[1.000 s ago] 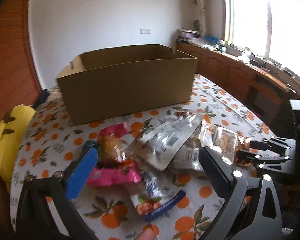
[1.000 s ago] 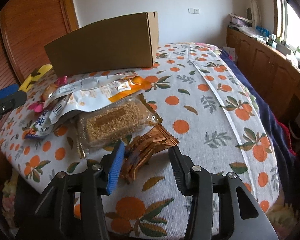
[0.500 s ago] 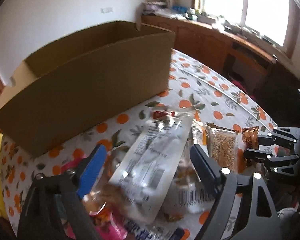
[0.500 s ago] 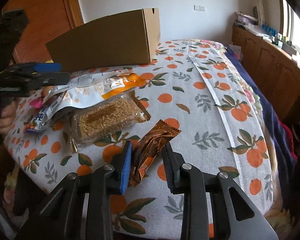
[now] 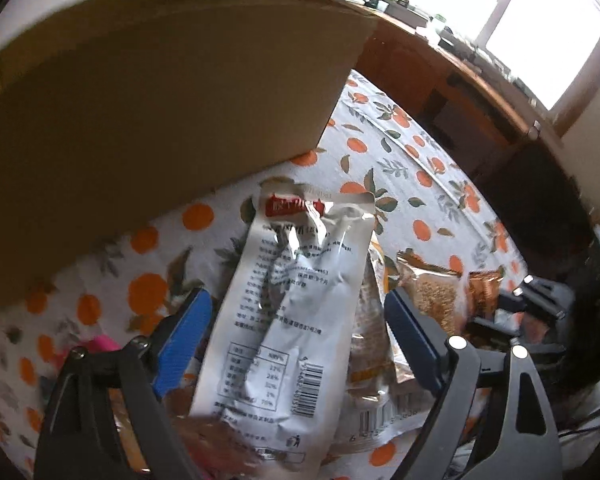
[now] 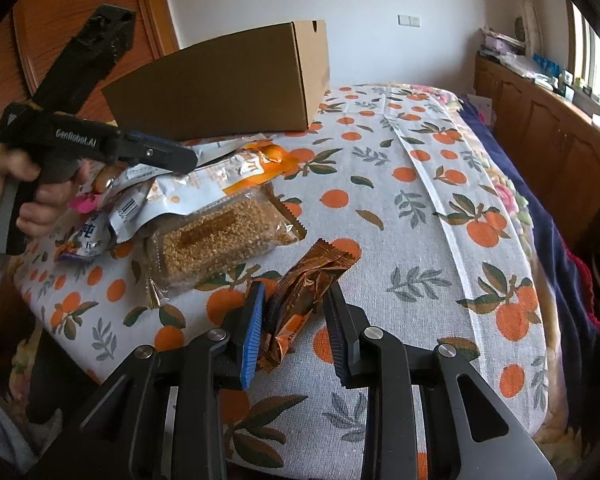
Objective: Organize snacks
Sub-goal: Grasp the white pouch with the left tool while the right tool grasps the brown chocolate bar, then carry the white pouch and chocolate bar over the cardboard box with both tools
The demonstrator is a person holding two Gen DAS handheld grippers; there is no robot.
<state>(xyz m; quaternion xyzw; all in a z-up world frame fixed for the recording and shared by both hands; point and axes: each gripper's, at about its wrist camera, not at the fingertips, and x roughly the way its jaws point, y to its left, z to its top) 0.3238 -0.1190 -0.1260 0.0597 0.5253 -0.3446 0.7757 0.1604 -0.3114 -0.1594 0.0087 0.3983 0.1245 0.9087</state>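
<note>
Copper-brown foil is what the right gripper (image 6: pixel 296 320) has between its fingers: a small wrapped snack bar (image 6: pixel 304 296), pinched near its lower end, with the pads pressing on the crumpled wrapper and its far end lying on the orange-print tablecloth (image 6: pixel 440 208). The jaws have just been closing, and the bar sits between them — a grip taken, by the look of it, but no lift yet.

Over at the pile, the left gripper (image 5: pixel 296 332) is spread wide and tipped steeply down over a silver-white pouch (image 5: pixel 292 304) printed with a table and a barcode. Its jaws have just been narrowing somewhat, yet both pads stand clear of the pouch's edges, so nothing is held there. The pouch lies on top of the other packets, among them a clear pack of sesame-coloured crisp (image 6: pixel 220 240) just beside the foil bar.

Beyond both stands the open cardboard box (image 6: pixel 228 88), just past the pouch's far end in the left wrist view and well apart from the foil bar.

I judge the step to be pick-up, with two snacks addressed at once. Next, the right hand needs to raise the bar and carry it over the box's near wall; the left needs to settle lower and close across the pouch's width — slippery film may buckle or slide.
</note>
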